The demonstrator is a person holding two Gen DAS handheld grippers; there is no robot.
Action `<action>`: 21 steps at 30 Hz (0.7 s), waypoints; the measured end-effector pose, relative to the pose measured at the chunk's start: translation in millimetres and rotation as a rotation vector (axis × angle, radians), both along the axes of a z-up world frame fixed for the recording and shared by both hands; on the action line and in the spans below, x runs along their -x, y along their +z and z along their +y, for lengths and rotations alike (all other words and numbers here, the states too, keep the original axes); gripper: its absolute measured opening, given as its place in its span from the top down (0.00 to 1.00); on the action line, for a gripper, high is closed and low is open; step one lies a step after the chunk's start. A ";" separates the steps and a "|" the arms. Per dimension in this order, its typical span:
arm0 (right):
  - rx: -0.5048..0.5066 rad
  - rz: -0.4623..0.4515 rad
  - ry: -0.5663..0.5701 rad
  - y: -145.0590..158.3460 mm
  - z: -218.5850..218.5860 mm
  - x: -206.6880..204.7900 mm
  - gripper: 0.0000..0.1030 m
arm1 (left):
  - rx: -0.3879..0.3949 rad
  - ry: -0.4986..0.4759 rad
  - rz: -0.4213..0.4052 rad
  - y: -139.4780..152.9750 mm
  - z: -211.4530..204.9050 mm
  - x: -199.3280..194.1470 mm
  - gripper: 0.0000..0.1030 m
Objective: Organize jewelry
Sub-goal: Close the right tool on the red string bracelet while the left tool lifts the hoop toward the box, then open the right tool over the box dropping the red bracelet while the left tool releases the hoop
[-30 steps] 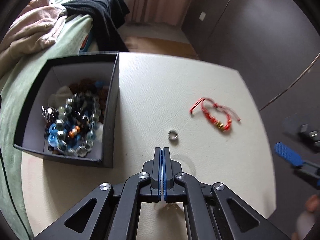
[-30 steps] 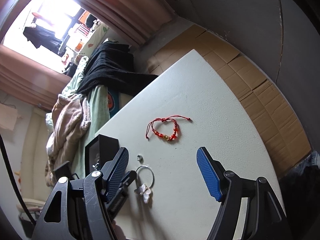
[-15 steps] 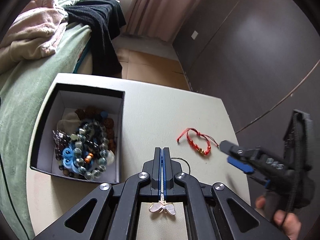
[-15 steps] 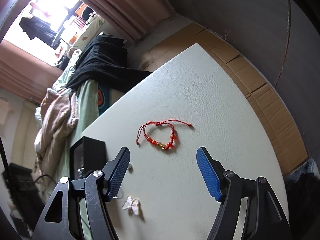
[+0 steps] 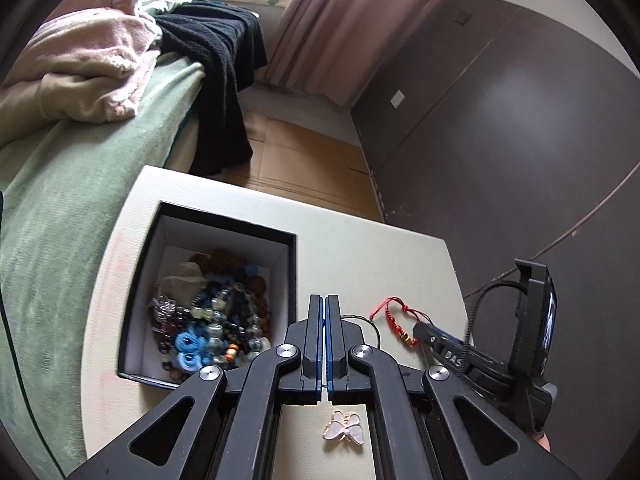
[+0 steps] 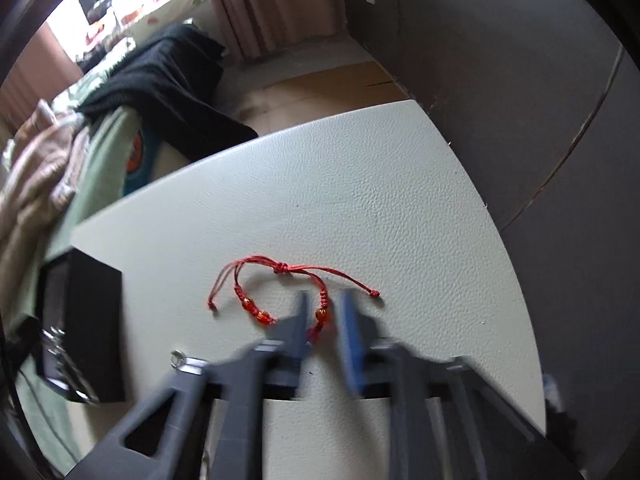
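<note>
Right claw (image 6: 322,320) now straddling red bracelet (image 6: 280,292), narrowed

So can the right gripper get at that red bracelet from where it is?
Probably yes. The right gripper is already low over the bracelet, its jaws partly open astride the beaded side, and nothing lies between them. The view is motion-blurred, so whether it touches yet is unclear.

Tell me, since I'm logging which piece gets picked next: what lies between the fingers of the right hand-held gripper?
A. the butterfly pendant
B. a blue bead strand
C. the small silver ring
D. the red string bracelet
D: in the right wrist view the right hand-held gripper has its fingers on either side of the beaded part of the red string bracelet, not yet closed on it.
</note>
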State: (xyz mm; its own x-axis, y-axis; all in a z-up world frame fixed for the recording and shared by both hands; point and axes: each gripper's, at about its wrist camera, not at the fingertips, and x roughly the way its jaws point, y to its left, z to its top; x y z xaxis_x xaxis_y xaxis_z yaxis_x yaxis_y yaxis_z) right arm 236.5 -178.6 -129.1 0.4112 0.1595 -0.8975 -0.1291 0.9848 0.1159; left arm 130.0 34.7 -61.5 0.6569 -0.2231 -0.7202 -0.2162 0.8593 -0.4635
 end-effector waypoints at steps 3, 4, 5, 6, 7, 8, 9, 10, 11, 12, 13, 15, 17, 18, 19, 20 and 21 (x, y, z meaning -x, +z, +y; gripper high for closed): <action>-0.052 0.024 0.005 1.1 -4.8 1.0 0.92 | 0.021 0.009 -0.004 0.7 9.4 3.2 1.00; -0.106 0.031 0.005 2.2 -8.3 1.9 0.92 | 0.026 0.014 -0.005 1.0 12.3 4.9 1.00; -0.157 0.025 0.007 6.0 -11.5 3.6 0.92 | 0.025 0.021 -0.008 2.2 14.4 6.8 1.00; -0.177 0.017 0.009 9.5 -11.6 4.6 0.92 | 0.024 0.029 -0.012 3.8 17.9 9.0 1.00; -0.210 0.003 0.016 15.7 -12.1 7.9 0.92 | 0.027 0.035 -0.016 5.0 20.6 10.7 1.00; -0.237 -0.009 0.025 20.6 -13.1 10.1 0.92 | 0.037 0.042 -0.023 6.6 24.6 13.3 1.00; -0.266 -0.024 0.036 28.1 -13.0 13.7 0.92 | 0.045 0.048 -0.029 8.1 27.9 15.9 1.00; -0.290 -0.043 0.044 36.2 -9.4 16.9 0.92 | 0.049 0.057 -0.035 9.8 32.3 18.9 1.00; -0.312 -0.057 0.052 42.2 -8.5 21.0 0.92 | 0.051 0.066 -0.039 11.1 36.6 21.5 1.00; -0.344 -0.074 0.066 50.0 -6.6 26.9 0.92 | 0.053 0.072 -0.041 11.8 39.9 23.3 1.00; -0.361 -0.087 0.076 55.1 -4.9 31.1 0.92 | 0.056 0.082 -0.043 12.7 44.7 26.0 1.00; -0.391 -0.125 0.114 67.8 3.8 42.1 0.92 | 0.059 0.096 -0.045 13.8 52.0 31.2 1.00; -0.409 -0.158 0.161 79.3 13.8 52.9 0.92 | 0.058 0.110 -0.049 15.4 58.3 35.4 1.00; -0.418 -0.170 0.181 83.3 20.9 57.0 0.92 | 0.057 0.116 -0.051 16.5 61.4 37.2 1.00; -0.427 -0.181 0.199 87.6 25.1 60.7 0.92 | 0.056 0.123 -0.054 17.5 64.9 39.9 1.00; -0.440 -0.195 0.224 93.6 31.0 66.8 0.92 | 0.056 0.129 -0.055 18.0 67.6 41.3 1.00; -0.448 -0.206 0.242 98.4 37.1 70.5 0.92 | 0.058 0.136 -0.056 18.3 70.7 43.3 1.00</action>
